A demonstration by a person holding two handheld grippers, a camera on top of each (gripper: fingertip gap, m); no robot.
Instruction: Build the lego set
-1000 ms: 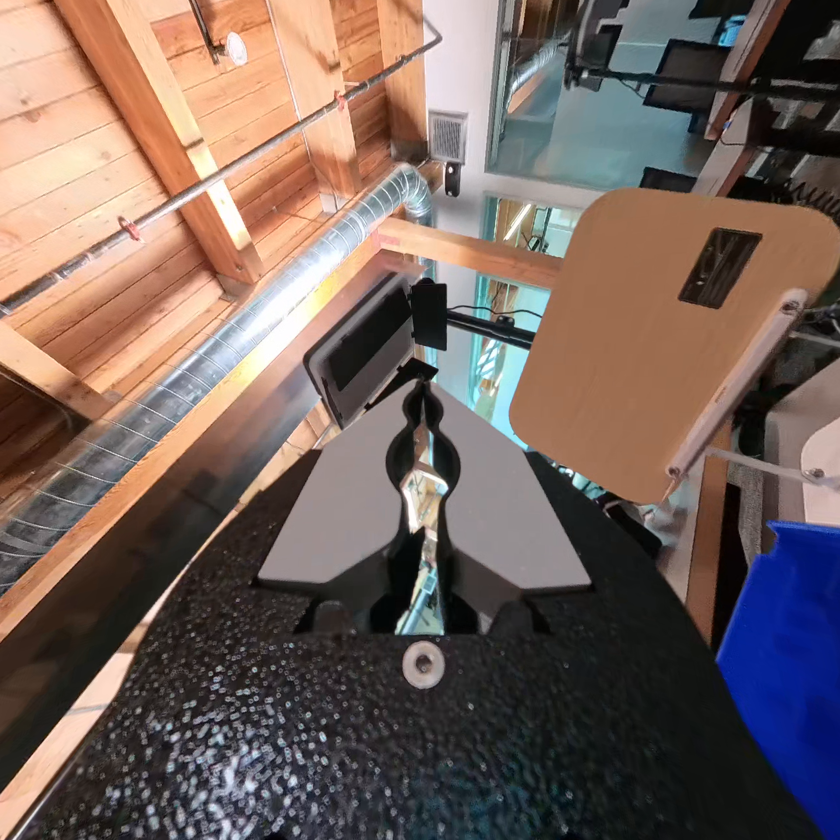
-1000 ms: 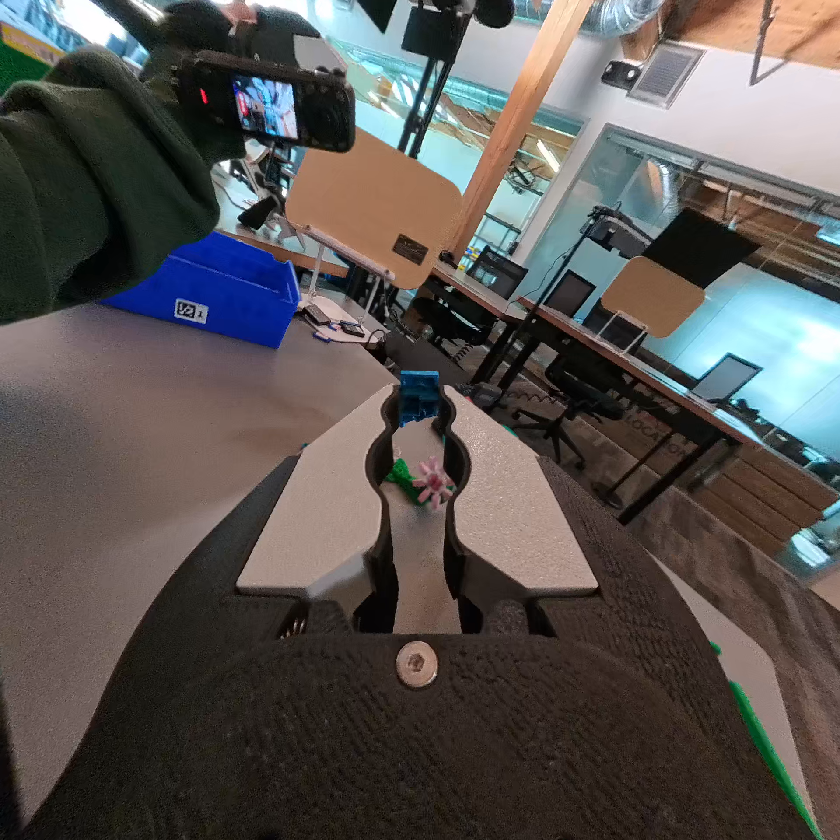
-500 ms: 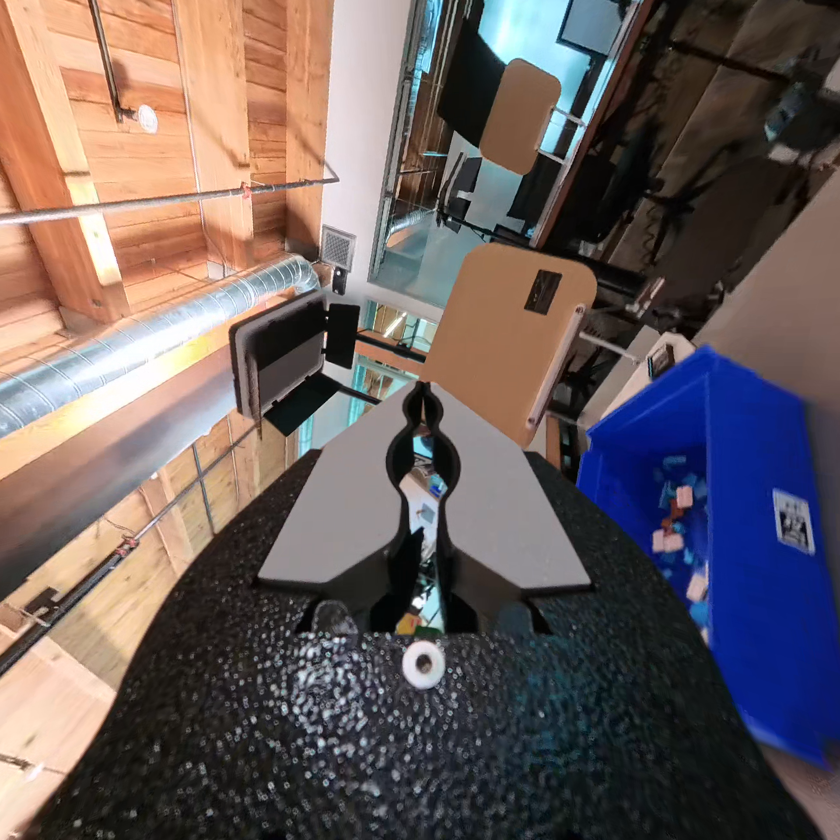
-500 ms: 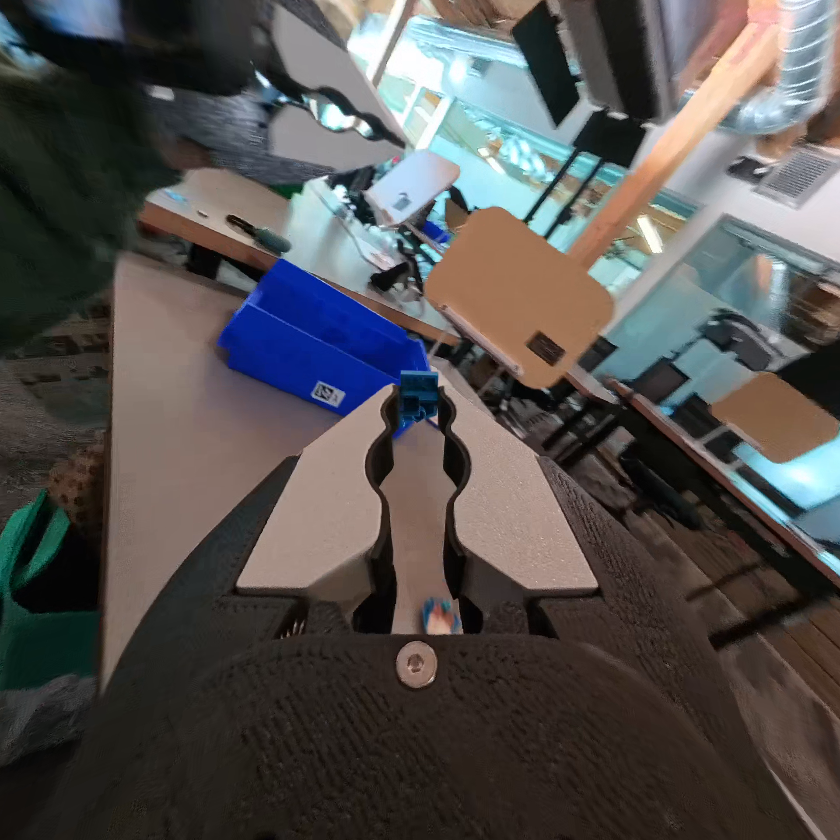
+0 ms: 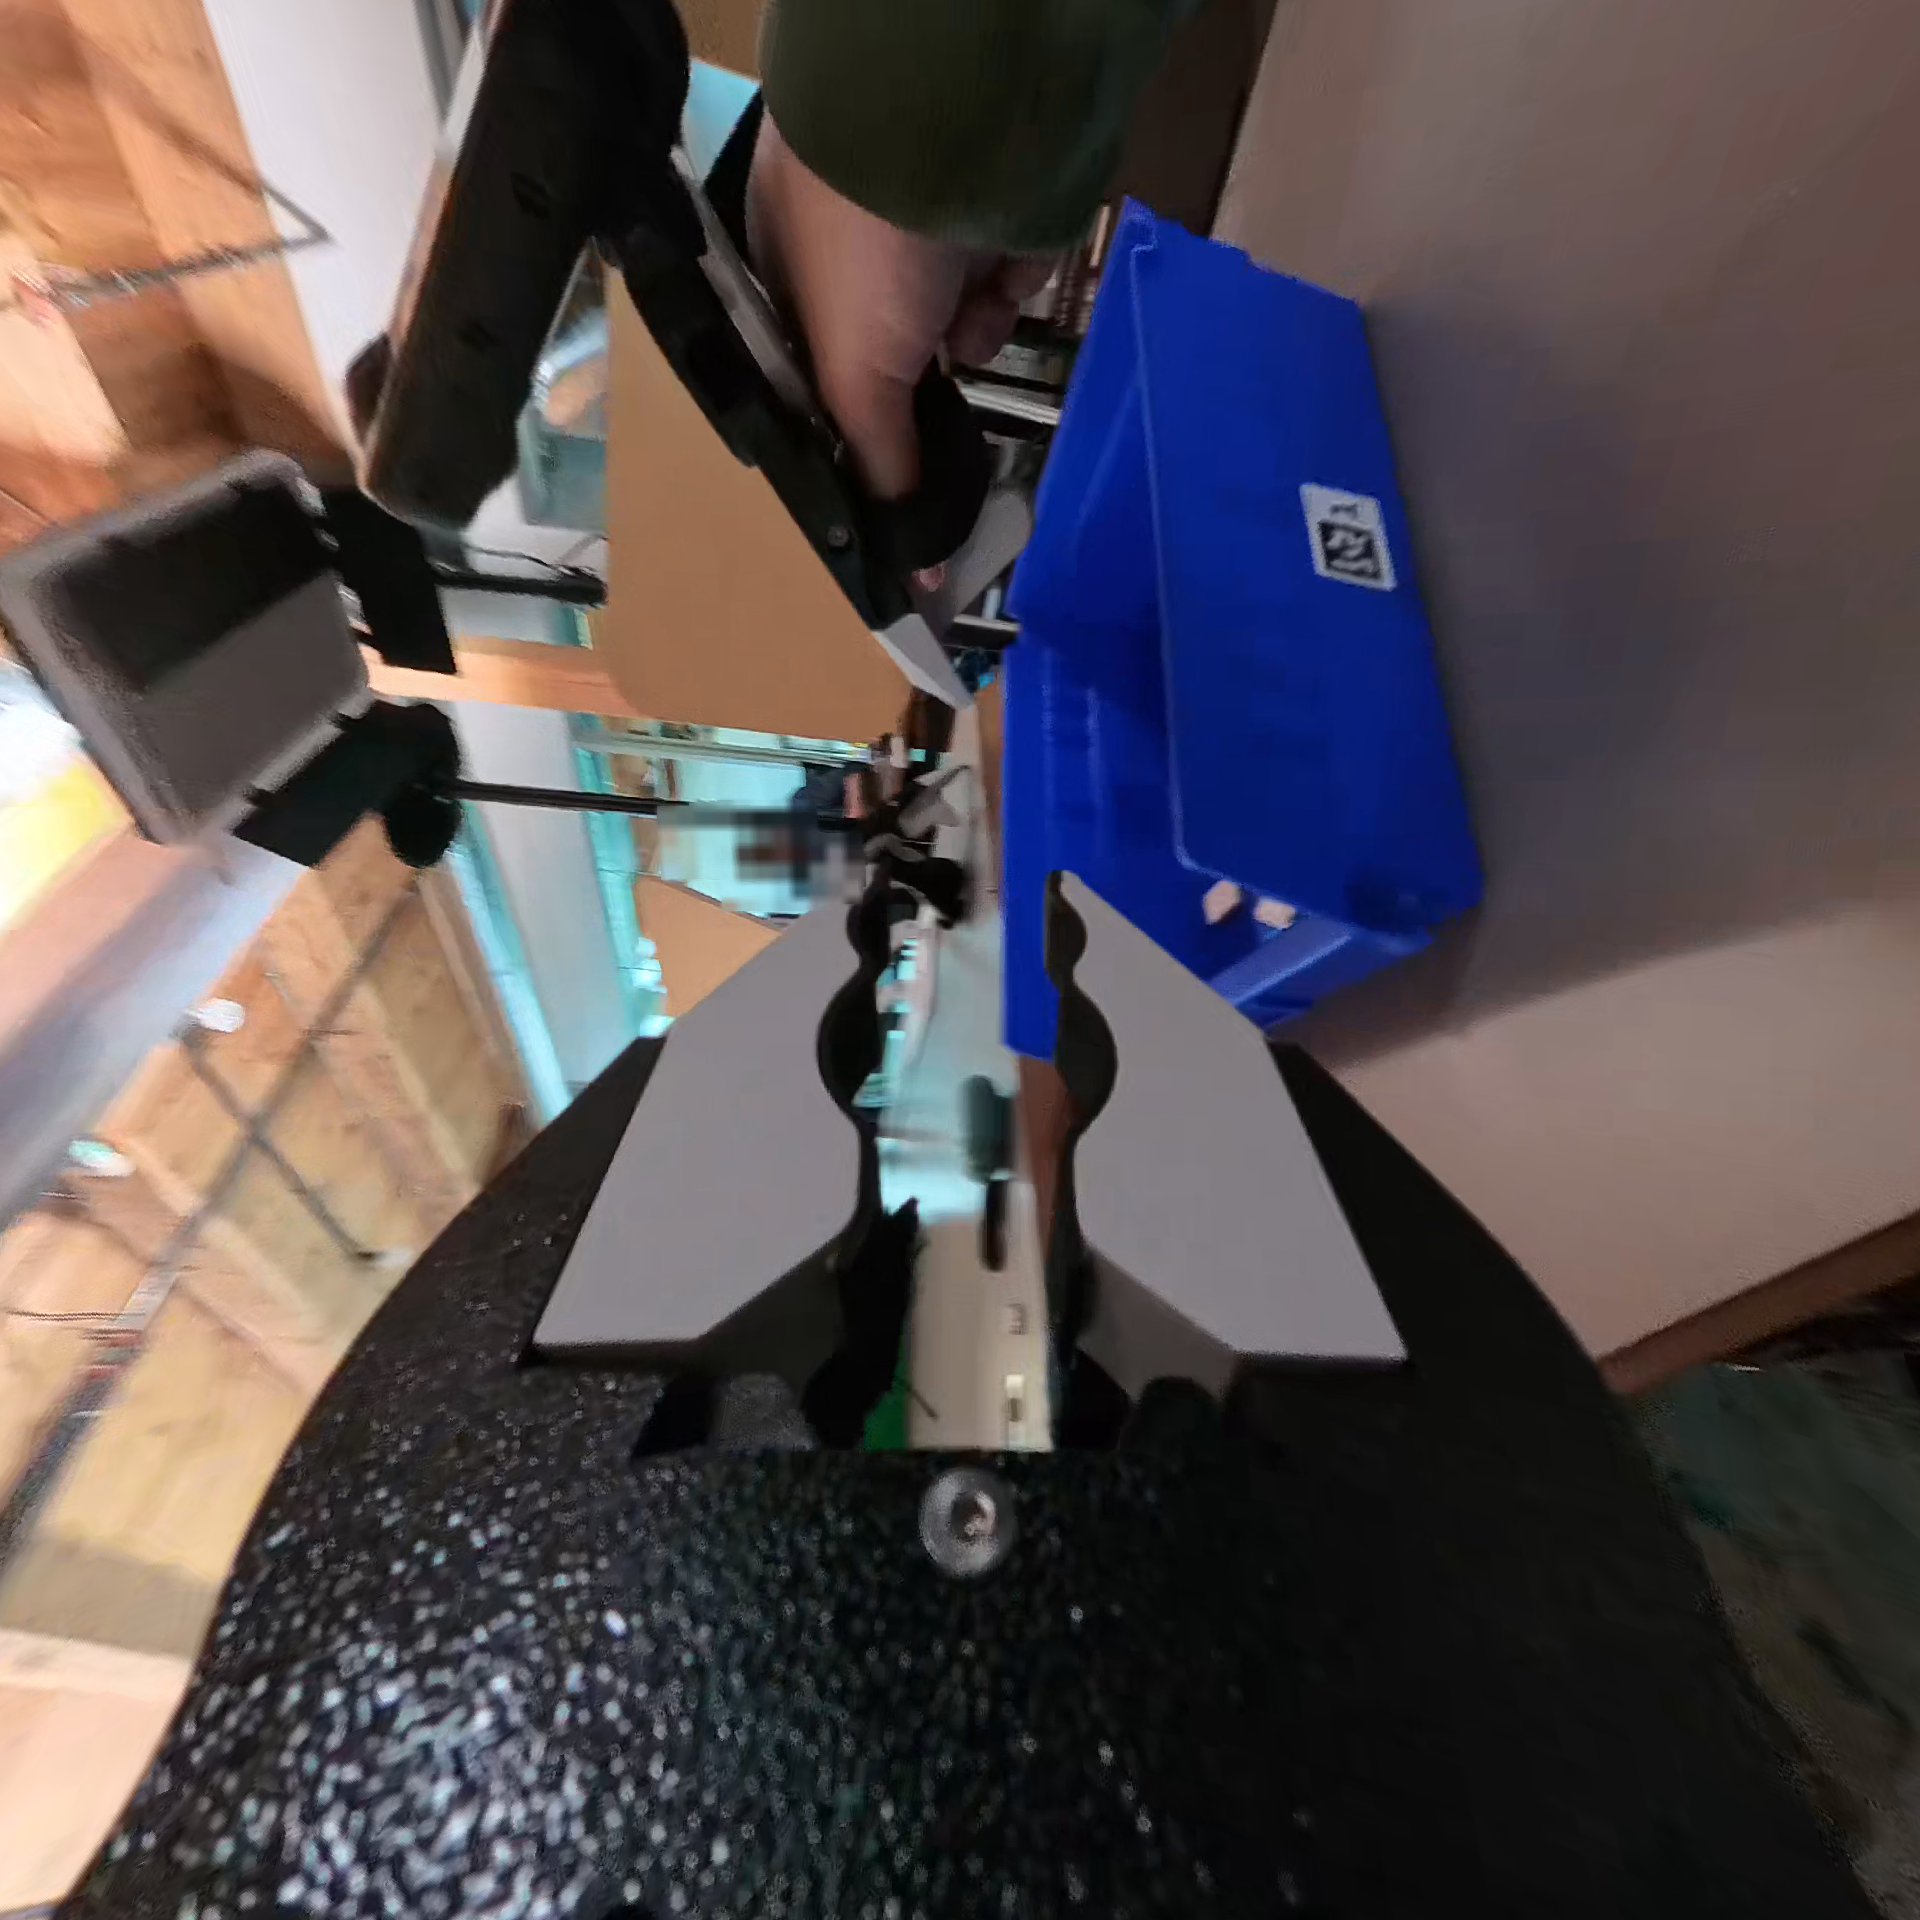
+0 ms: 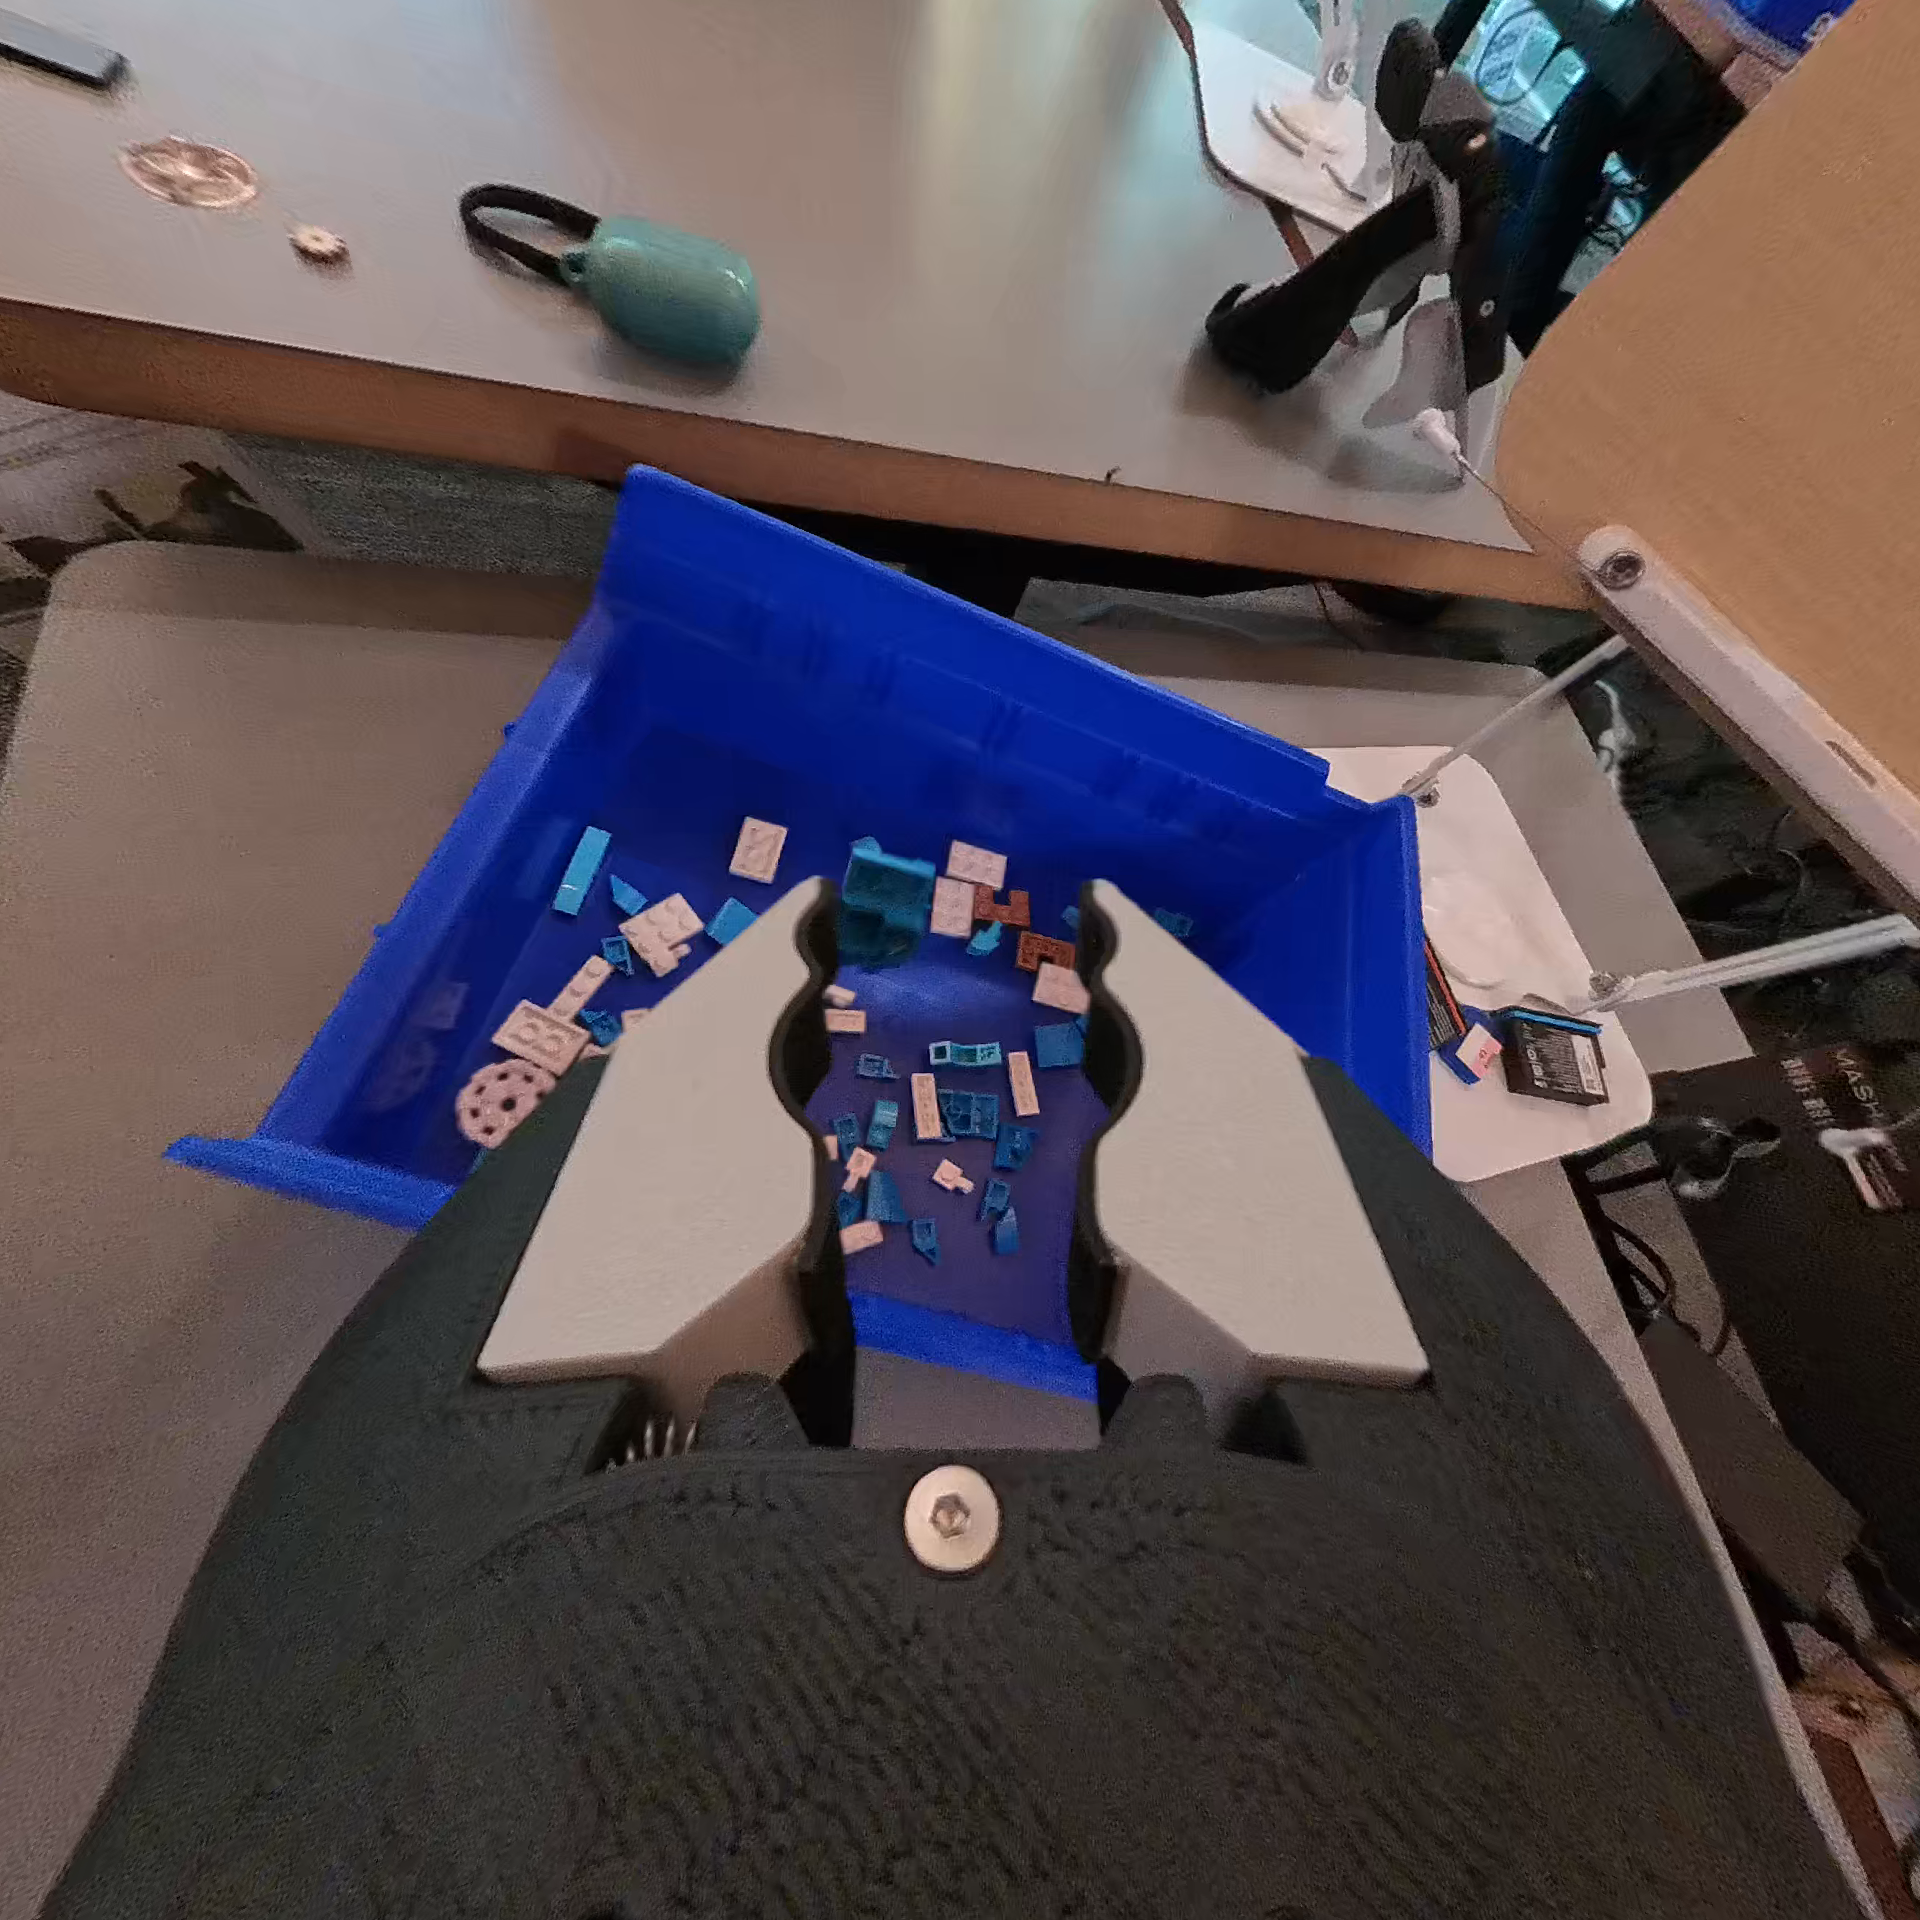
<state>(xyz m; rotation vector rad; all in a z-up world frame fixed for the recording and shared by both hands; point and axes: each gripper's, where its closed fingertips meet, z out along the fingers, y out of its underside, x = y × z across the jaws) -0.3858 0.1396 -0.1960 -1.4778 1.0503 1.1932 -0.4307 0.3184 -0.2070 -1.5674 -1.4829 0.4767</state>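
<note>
My right gripper [image 6: 951,904] is open and points down into a blue bin [image 6: 935,665] that holds several small blue, pink and brown bricks. A teal-blue brick [image 6: 883,914] sits right by its left fingertip, unclamped; I cannot tell whether it still touches the finger. My left gripper [image 5: 961,904] is open and empty, held in the air beside the blue bin [image 5: 1247,727]. In the left wrist view, a hand in a dark green sleeve [image 5: 883,312] holds the right gripper [image 5: 925,655] over the bin's edge.
The bin stands on a grey table [image 6: 208,831]. A white tray [image 6: 1507,1132] with a small black box lies to its right. A wooden panel [image 6: 1745,416] hangs at the right. The far table carries a teal pouch [image 6: 665,291] and a black stand [image 6: 1351,301].
My right gripper swung over the blue bin, tipped down and opened, releasing the teal-blue brick. My left gripper turned from the ceiling toward the bin and opened.
</note>
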